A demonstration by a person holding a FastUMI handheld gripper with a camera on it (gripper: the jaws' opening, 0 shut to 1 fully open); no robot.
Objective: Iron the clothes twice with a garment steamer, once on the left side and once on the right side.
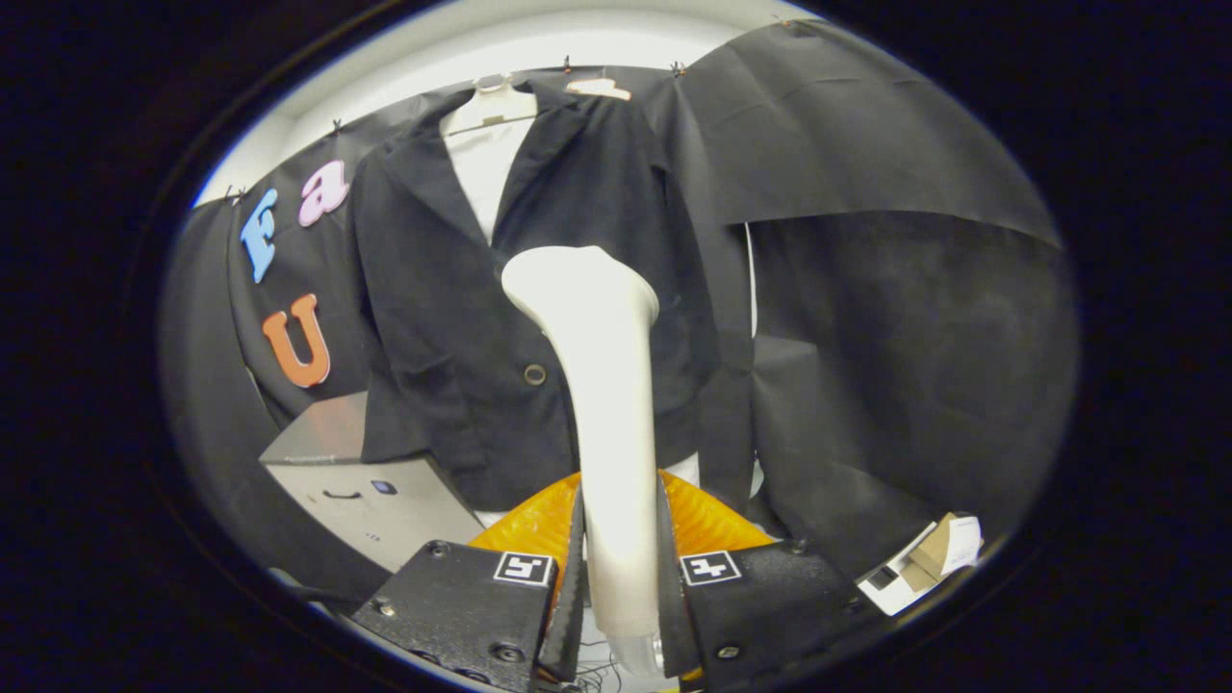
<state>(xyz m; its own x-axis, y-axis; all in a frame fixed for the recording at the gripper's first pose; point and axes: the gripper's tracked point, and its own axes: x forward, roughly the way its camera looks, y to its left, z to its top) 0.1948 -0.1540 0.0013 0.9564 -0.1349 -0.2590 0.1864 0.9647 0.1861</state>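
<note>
both fingers of the gripper (621, 577) clamp the steamer (606, 404) handle | long axis upright, head bent at top toward the dark jacket (500, 289) | jacket hangs just beyond on a hanger (500, 101) | grey box (366, 481) beside

dim booth, glare overexposes the steamer (602, 404), edges warped.

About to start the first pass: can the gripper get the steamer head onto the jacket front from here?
Probably yes. The gripper is shut on the steamer handle, and its head stands right in front of the dark jacket, near the button, with nothing between them. Whether it touches yet is unclear.
</note>
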